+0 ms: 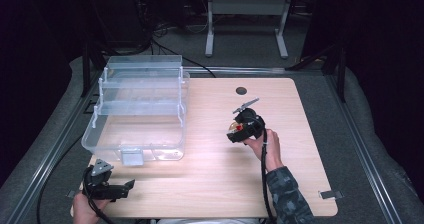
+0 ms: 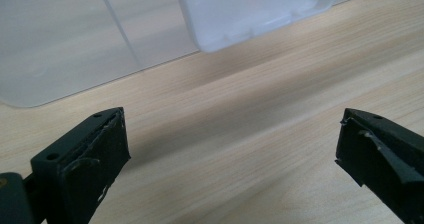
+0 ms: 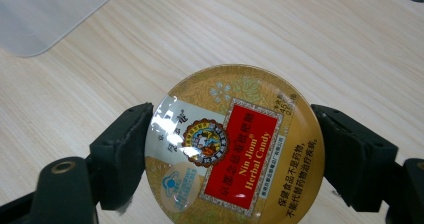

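Right claw [image 3: 235, 149] around Nin Jiom Herbal Candy tin [image 3: 235, 144]

Open tool [image 2: 232, 149] over table [image 2: 260, 109], near seemingly plastic box [image 2: 75, 39].

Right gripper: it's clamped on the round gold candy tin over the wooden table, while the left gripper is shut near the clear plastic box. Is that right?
Not quite. The left gripper is open, not shut: the left gripper view shows its jaws standing wide apart with bare table between them, near the clear plastic box. The rest holds: the right gripper grips the round gold candy tin by its rim.
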A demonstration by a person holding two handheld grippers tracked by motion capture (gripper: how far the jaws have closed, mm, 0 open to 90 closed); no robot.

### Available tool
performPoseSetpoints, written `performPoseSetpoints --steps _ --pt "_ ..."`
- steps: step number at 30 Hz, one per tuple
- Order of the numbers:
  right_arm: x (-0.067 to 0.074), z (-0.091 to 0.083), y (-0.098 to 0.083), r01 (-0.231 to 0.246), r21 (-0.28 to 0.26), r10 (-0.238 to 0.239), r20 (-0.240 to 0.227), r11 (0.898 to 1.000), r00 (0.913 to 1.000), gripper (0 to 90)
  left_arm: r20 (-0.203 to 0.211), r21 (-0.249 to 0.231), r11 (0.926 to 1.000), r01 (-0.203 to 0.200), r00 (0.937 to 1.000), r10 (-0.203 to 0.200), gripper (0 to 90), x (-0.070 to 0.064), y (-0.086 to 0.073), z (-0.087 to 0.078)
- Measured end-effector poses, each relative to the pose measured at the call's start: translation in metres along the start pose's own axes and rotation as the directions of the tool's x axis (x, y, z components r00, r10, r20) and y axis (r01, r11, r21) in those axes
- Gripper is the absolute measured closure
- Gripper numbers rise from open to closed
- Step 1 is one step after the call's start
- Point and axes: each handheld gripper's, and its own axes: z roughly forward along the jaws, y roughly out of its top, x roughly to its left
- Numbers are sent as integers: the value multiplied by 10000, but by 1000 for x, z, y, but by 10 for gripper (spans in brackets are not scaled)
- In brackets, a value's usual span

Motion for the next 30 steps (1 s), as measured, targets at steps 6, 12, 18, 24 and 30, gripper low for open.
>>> performPoseSetpoints --steps 6,12,18,24,30 --pt "-17 -11 -15 -361 -19 361 215 9993 9991 201 11 27 10000 -34 10000 34 4 0 1 -1" --pt "-34 -20 -31 -683 12 682 459 9977 9966 201 -1 39 10000 -27 10000 27 5 0 1 -1" --pt "-48 -26 -46 -981 170 964 822 9950 9919 201 -27 78 10000 8 10000 -8 4 1 0 -1" --pt "-64 -28 -62 -1398 133 1386 658 9901 9882 201 -67 165 9998 -61 10000 63 5 0 1 0" --pt "-85 -26 -83 -1958 512 1877 1315 9793 9734 201 -40 216 9997 -128 9999 129 6 -3 3 2"
